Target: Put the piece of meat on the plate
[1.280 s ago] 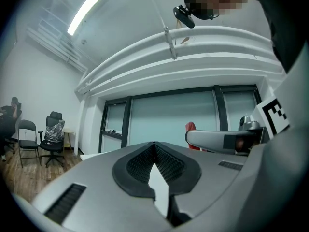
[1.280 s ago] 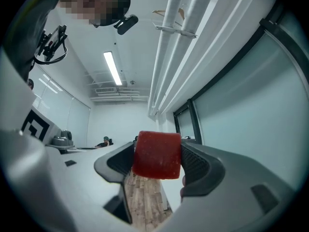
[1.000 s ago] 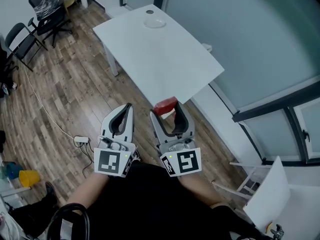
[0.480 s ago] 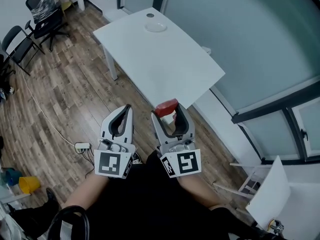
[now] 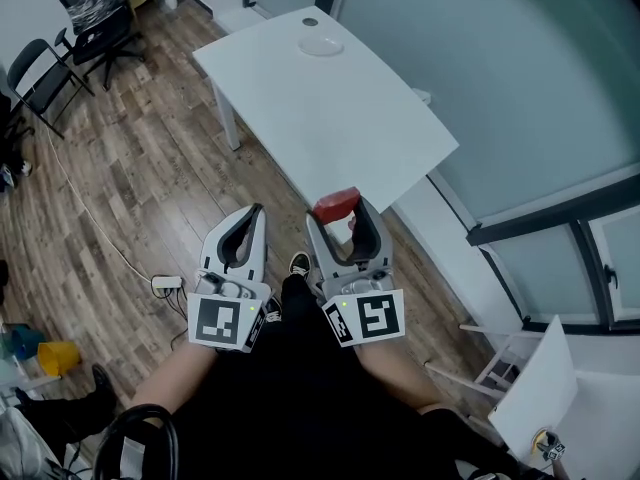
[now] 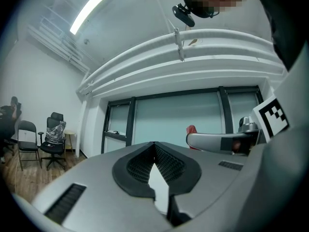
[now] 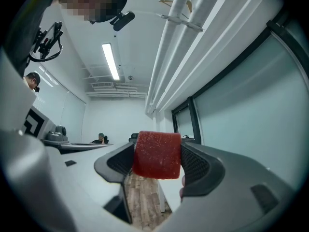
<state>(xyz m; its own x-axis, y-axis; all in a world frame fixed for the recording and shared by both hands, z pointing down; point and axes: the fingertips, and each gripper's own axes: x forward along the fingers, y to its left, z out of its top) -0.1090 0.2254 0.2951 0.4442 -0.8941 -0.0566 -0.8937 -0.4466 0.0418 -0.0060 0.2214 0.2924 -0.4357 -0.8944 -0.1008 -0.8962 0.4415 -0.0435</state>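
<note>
With the right gripper [image 5: 338, 217] clamped on the red, grainy block of meat [image 7: 157, 154] by the white rectangular table's [image 5: 330, 118] near corner and the left gripper [image 6: 154, 148] shut on nothing, the carry to the pale round plate [image 5: 321, 44] at the far corner called for a firm, level hold.

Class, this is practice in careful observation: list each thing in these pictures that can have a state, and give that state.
left claw: shut, empty.
right claw: shut on the piece of meat.
piece of meat: gripped, not yet on the plate.
plate: empty, at the table's far end.
</note>
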